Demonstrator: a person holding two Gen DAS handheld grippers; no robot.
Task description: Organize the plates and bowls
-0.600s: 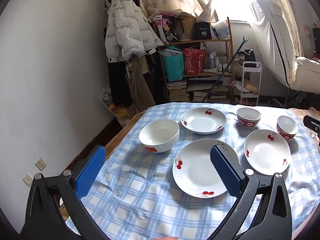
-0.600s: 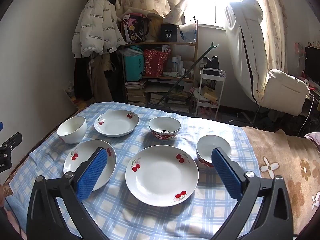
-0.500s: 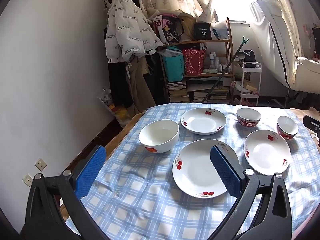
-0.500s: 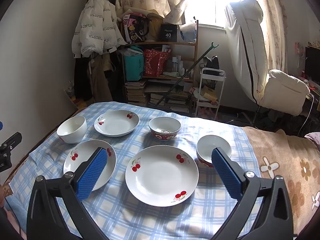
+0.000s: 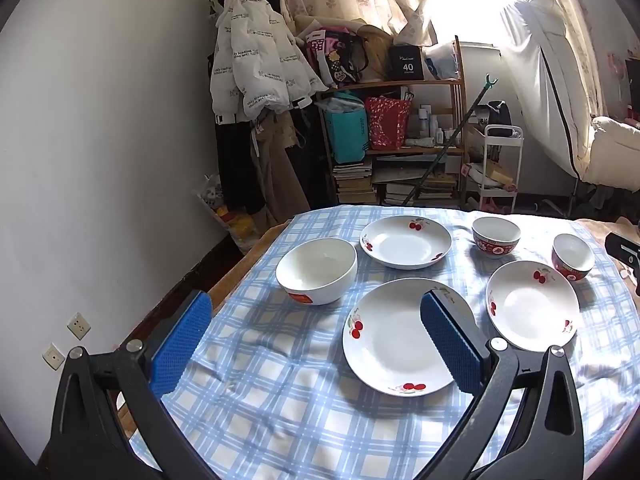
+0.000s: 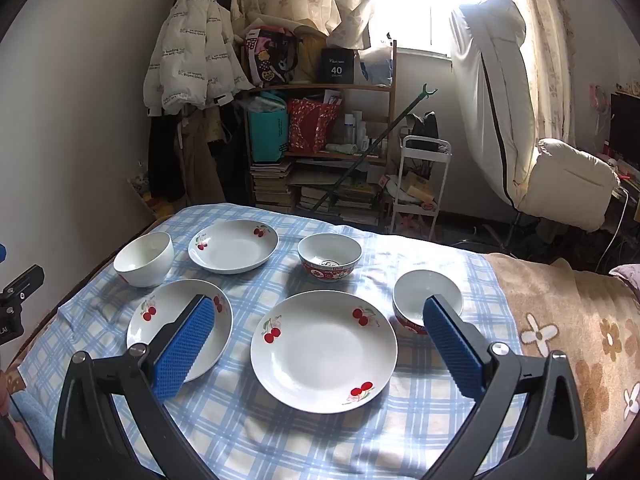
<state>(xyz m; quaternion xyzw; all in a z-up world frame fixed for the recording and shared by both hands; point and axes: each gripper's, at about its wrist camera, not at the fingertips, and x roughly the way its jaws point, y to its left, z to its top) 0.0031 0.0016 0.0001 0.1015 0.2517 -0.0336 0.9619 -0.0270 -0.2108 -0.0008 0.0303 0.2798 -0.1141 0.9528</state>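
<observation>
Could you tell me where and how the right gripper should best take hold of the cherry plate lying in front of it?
Probably by the near rim. The cherry plate lies flat on the checked cloth, too wide to straddle, and its rim flares up. The open right gripper could come in low from the near side, turned so that one pad slips under the rim and one over.

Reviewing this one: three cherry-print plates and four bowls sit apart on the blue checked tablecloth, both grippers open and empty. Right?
Not quite: there are three bowls, not four. The right wrist view shows a plain white bowl, a red-patterned bowl and a smaller red-based bowl. The rest holds.
</observation>
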